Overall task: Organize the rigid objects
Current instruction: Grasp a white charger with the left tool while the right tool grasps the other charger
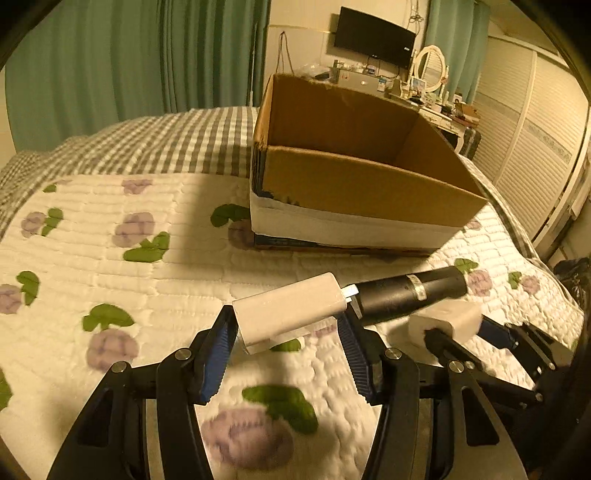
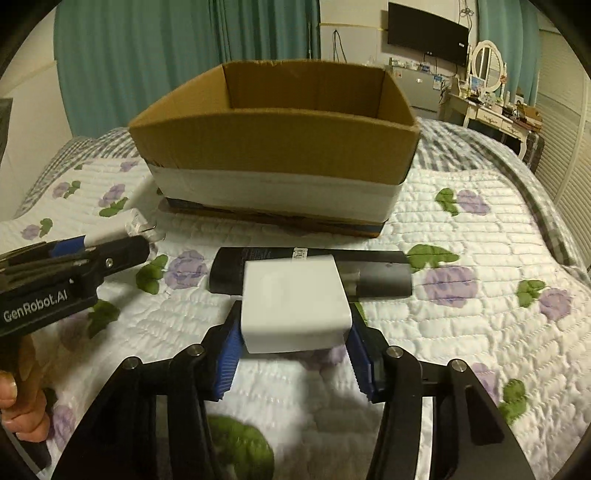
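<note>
My left gripper (image 1: 286,341) is shut on a white charger block (image 1: 291,312) with metal prongs, held above the quilt. My right gripper (image 2: 293,341) is shut on a second white block (image 2: 293,304); it also shows at the right in the left wrist view (image 1: 448,323). A black cylinder (image 2: 369,273) lies on the quilt just behind the right block, and it shows in the left wrist view (image 1: 410,293). An open cardboard box (image 2: 273,155) stands on the bed beyond both grippers; its inside floor is hidden.
The bed has a white quilt with purple flowers (image 2: 480,325) and a grey checked blanket (image 1: 166,144) behind. Green curtains, a wall TV (image 2: 428,35) and a cluttered dresser with a mirror (image 2: 487,62) stand far back. White louvred wardrobe doors (image 1: 532,155) are at the right.
</note>
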Demonstrator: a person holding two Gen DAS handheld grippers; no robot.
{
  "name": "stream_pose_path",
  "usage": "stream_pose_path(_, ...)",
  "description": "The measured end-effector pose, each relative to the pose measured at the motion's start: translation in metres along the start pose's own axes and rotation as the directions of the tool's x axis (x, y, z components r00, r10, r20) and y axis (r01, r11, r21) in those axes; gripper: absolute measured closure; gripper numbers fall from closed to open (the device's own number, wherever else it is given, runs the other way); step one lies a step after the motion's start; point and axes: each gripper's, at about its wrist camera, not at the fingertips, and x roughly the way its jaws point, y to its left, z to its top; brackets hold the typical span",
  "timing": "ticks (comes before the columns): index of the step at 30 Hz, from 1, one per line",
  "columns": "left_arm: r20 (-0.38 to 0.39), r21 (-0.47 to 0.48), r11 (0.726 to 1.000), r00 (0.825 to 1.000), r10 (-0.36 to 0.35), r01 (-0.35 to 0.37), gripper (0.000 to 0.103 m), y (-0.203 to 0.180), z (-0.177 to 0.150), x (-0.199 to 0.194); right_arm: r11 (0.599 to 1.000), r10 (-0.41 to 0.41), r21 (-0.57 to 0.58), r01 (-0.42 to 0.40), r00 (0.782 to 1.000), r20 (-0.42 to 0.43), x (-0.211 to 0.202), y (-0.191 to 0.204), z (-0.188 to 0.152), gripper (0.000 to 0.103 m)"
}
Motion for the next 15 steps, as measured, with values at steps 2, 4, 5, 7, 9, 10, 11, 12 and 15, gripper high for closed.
stream_pose_path(2, 0.013, 0.001, 1.000, 1.000, -0.004, 0.004, 0.046, 0.002, 0.003, -0.008, 1.000, 0.001, -0.017, -0.001, 1.000, 0.000, -0.005, 0.001, -0.002, 0.053)
stream_pose_path(4, 0.023, -0.003, 1.000, 1.000, -0.004, 0.004, 0.046, 0.002, 0.002, -0.018, 1.000, 0.002, -0.023, -0.002, 1.000, 0.001, -0.010, 0.002, -0.003, 0.053)
stream_pose_path(5, 0.031, -0.007, 1.000, 1.000, -0.005, 0.005, 0.046, 0.002, 0.002, -0.024, 1.000, 0.005, -0.022, -0.005, 1.000, 0.003, -0.013, 0.004, -0.004, 0.053)
stream_pose_path(7, 0.047, -0.009, 1.000, 0.999, -0.002, 0.002, 0.046, 0.003, 0.000, -0.038, 1.000, 0.008, -0.021, -0.008, 1.000, 0.011, -0.020, 0.006, -0.006, 0.053)
stream_pose_path(9, 0.062, -0.010, 1.000, 0.998, 0.002, -0.001, 0.046, 0.003, -0.002, -0.049, 1.000, 0.012, -0.027, -0.012, 1.000, 0.023, -0.029, 0.011, -0.006, 0.053)
stream_pose_path(10, 0.069, -0.011, 1.000, 0.998, 0.004, -0.003, 0.046, 0.004, -0.003, -0.055, 1.000, 0.016, -0.026, -0.016, 0.999, 0.029, -0.034, 0.012, -0.006, 0.054)
stream_pose_path(11, 0.076, -0.011, 1.000, 0.997, 0.007, -0.006, 0.046, 0.004, -0.004, -0.061, 1.000, 0.022, -0.021, -0.021, 0.999, 0.036, -0.039, 0.013, -0.005, 0.054)
stream_pose_path(12, 0.082, -0.010, 1.000, 0.997, 0.009, -0.008, 0.046, 0.005, -0.005, -0.067, 1.000, 0.026, -0.015, -0.026, 0.999, 0.041, -0.044, 0.014, -0.005, 0.054)
stream_pose_path(15, 0.113, -0.005, 1.000, 0.993, 0.015, -0.014, 0.046, 0.006, -0.005, -0.087, 1.000, 0.029, -0.004, -0.029, 0.997, 0.078, -0.064, 0.014, -0.001, 0.053)
